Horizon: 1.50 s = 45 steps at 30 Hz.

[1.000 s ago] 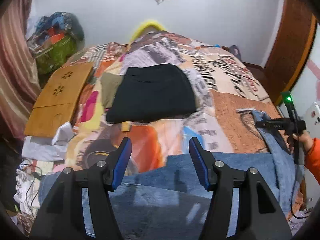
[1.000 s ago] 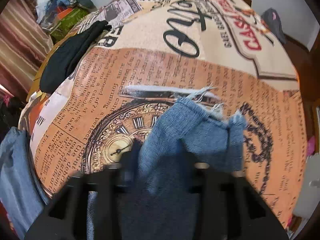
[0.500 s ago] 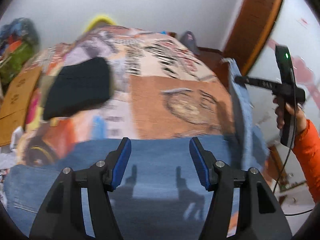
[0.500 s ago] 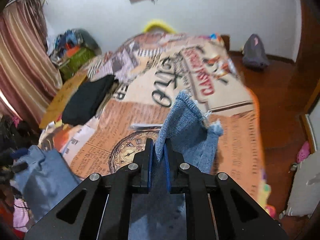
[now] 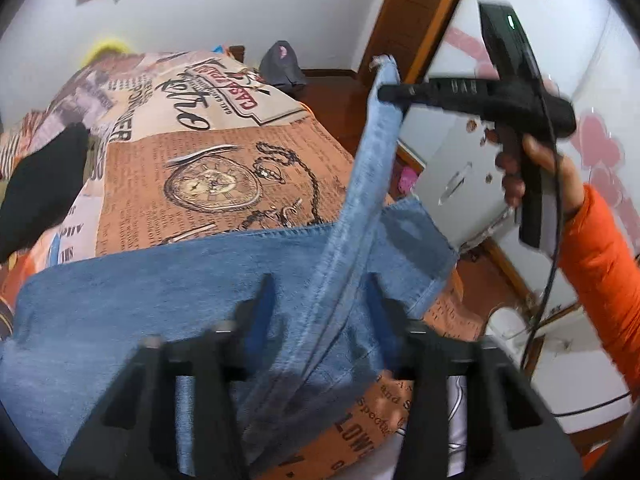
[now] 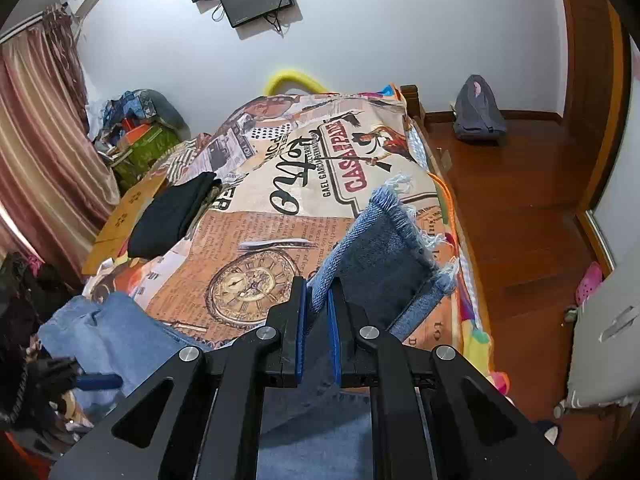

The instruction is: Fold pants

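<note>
Blue jeans (image 5: pixel 132 300) lie across the near end of the bed. My right gripper (image 6: pixel 318 292) is shut on a frayed leg hem (image 6: pixel 384 248) and holds it raised above the bed; it also shows in the left wrist view (image 5: pixel 390 92), with the leg (image 5: pixel 360 200) hanging from it in a long strip. My left gripper (image 5: pixel 320 288) is open, blurred, low over the jeans, with the hanging leg between its fingers. In the right wrist view the other part of the jeans (image 6: pixel 116 332) lies at lower left.
The bed carries a newspaper-print cover (image 6: pixel 256 240). Folded black clothing (image 6: pixel 172 212) lies at its left side by a cardboard piece (image 6: pixel 124 216). A curtain (image 6: pixel 36 152) hangs left. Wooden floor (image 6: pixel 520 208) with a grey bag (image 6: pixel 478 112) is right. A white cabinet (image 5: pixel 472 168) stands near.
My right gripper has lifted the jeans leg higher and toward the left gripper. My left gripper has swung right, so the hanging leg now passes between its open fingers.
</note>
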Available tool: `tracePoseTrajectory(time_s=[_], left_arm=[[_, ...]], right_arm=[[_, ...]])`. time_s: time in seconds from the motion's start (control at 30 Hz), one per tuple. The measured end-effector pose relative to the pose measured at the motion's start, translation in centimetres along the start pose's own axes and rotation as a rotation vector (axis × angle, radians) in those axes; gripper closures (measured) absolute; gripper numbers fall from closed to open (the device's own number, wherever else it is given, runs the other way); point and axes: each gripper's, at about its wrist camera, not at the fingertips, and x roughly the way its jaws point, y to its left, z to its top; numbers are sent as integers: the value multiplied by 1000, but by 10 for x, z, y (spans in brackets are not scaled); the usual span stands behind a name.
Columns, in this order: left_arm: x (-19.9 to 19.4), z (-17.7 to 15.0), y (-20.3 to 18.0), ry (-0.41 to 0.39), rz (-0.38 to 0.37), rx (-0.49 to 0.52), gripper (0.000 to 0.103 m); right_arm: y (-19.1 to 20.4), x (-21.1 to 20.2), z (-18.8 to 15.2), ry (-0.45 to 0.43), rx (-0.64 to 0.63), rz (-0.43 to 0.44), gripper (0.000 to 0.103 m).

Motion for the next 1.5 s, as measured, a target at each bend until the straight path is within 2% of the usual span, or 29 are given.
tracePoseTrajectory(time_s=[0.03,0.13,0.27,0.37,0.43,0.53,0.77,0.87,1.13,1.3,1.33,1.4,1.5], left_arm=[[2,-1,-3,8,7,8,92],[2,1,-8,-1,20,14,98],[-11,11,-8,-57,41,13,99],[-19,18,-22,-103,53,55,99],[-14,18,-30,-99,48,75,99],[3,11,-38,-49,33,89,99],[41,-11,-38,97,-35,54,99],[52,-19,-43,134,-30,64,97],[53,-26,-56,141,-11,111,90],[53,-26,-60,136,-1,136,89],[54,-27,-60,136,0,141,89],[55,-28,-60,142,-4,143,87],[52,-29,-63,142,-16,146,83]], right_arm=[[0,-1,1,-3,-1,5,94],[1,-5,3,-14,-1,27,94],[7,-16,13,-57,-21,41,94],[10,-32,24,-112,-31,49,94],[9,-45,30,-152,-34,56,94],[4,-57,25,-188,-37,56,95],[-35,-57,-31,-127,30,2,95],[-58,-54,-63,-81,96,-14,95],[-98,-46,-138,13,250,-68,95],[-98,-45,-160,52,276,-89,94],[-97,-45,-163,50,275,-89,92],[-92,-45,-166,39,276,-92,71],[-84,-41,-164,18,242,-116,66]])
